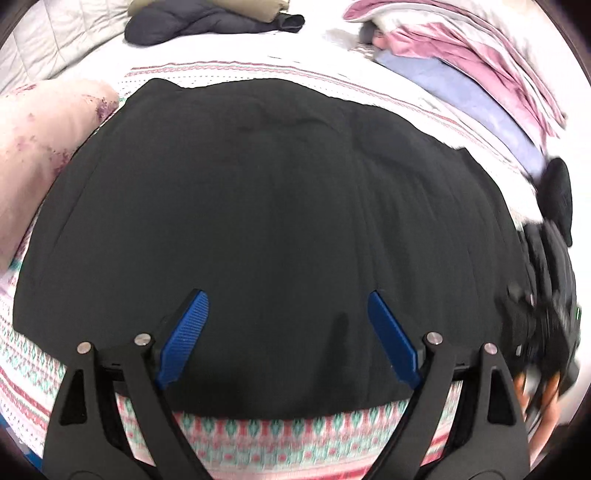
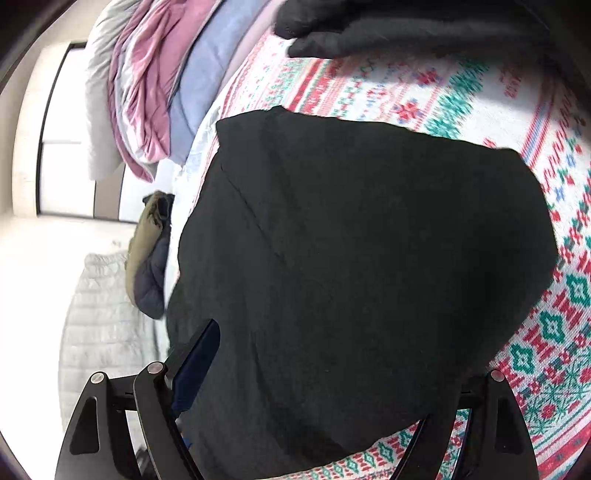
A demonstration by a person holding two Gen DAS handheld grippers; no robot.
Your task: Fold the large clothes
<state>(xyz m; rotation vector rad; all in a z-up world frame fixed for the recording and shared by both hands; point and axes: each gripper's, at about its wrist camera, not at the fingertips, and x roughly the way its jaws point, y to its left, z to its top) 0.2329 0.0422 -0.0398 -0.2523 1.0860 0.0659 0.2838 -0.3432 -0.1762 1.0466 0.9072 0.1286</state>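
Note:
A large black garment [image 1: 266, 192] lies spread flat on a patterned knit blanket [image 1: 280, 439] on a bed. My left gripper [image 1: 287, 297] hovers over the garment's near edge. Its blue pads [image 1: 184, 332] stand wide apart with nothing between them. My right gripper [image 1: 546, 317] shows blurred at the garment's right side. In the right wrist view the same garment [image 2: 362, 240] fills the middle. The right gripper [image 2: 303, 332] stands wide there, its left finger [image 2: 197, 363] beside the cloth. The black cloth lies over its right finger and hides it.
Folded pink, blue and grey bedding [image 1: 480, 85] is stacked at the back right. A dark puffer jacket [image 1: 192, 26] with olive cloth lies at the far edge. A pink pillow [image 1: 40, 147] sits on the left. A black fleece item [image 2: 351, 33] lies beyond the garment.

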